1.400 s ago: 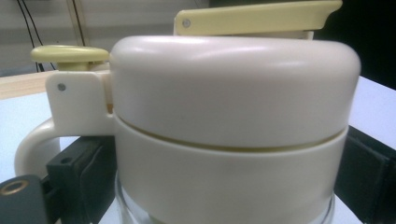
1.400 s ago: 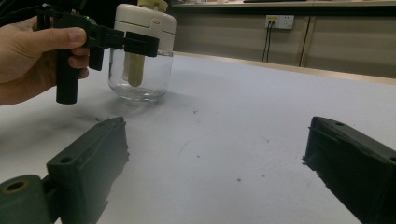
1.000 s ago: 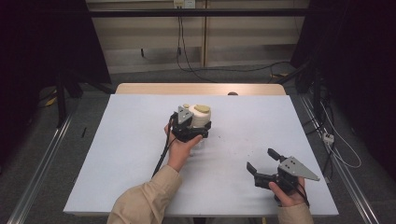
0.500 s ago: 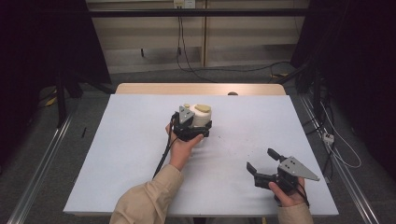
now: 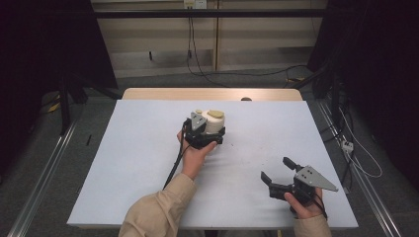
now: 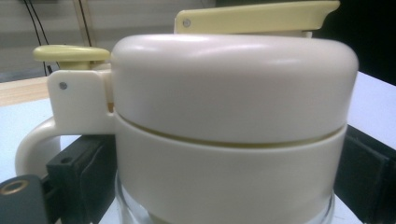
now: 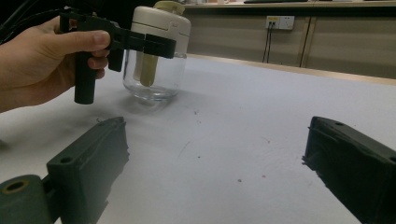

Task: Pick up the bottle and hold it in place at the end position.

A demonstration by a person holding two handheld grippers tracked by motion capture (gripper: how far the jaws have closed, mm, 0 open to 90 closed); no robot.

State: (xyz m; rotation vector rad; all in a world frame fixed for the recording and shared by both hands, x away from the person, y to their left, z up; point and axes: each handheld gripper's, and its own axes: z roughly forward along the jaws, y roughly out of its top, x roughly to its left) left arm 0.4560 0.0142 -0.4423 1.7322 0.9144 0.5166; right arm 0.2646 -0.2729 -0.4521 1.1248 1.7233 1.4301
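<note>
Jar (image 5: 214,123) mid-table in left tool (image 5: 207,138) (room all round)

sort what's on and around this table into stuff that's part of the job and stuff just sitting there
Part of the job:
- glass jar with a cream lid, standing on the table
- left claw, its jaws either side of the jar's lid
- right claw, open, off to the side

Just lying about:
- cables on the floor behind
- wall socket

A white table (image 5: 148,148) fills the frame's centre on a grey floor (image 5: 44,148). A beige wall (image 5: 247,29) with a socket (image 5: 193,4) and cables (image 5: 197,54) spans the top. Dark curtains (image 5: 44,44) flank both sides.
</note>
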